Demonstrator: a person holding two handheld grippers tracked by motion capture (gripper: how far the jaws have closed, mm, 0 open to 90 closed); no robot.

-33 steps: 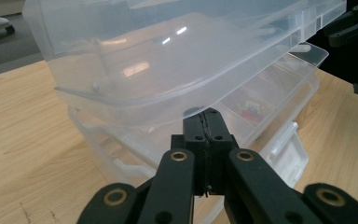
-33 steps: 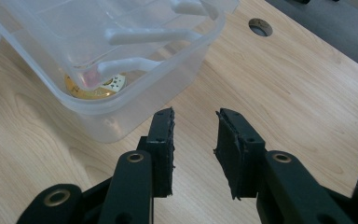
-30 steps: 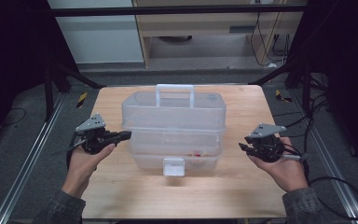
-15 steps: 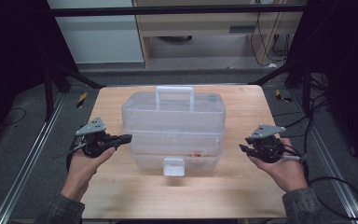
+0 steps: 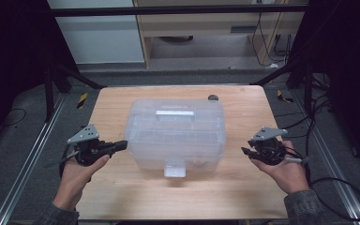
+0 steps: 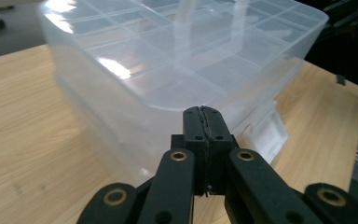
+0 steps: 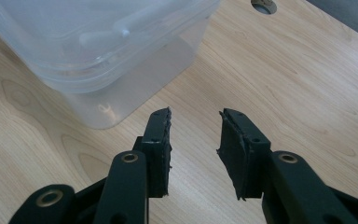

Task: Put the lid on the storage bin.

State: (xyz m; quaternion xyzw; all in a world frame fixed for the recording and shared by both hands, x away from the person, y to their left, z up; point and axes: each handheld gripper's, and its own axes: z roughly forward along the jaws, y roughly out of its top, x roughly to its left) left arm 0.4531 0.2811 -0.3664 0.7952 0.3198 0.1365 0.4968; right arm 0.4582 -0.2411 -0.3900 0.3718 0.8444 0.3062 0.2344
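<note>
High view: a clear plastic box (image 5: pixel 176 137) sits mid-frame on the desk (image 5: pixel 243 197), its handle (image 5: pixel 175 113) flat on the lid and a latch (image 5: pixel 175 169) on the near side. The left gripper (image 5: pixel 120 145) hovers just beside the box's left wall; the right gripper (image 5: pixel 246 152) waits near the right wall, apart from it.

Left gripper view: jaws clenched on nothing, tips close to the box (image 6: pixel 177 70) corner.

Right gripper view: jaws released, spread over bare desk (image 7: pixel 284 74), the box (image 7: pixel 98 42) at upper left.

The box looks light, stiff and slick-walled; the handle or latch likely offers the surest hold.
</note>
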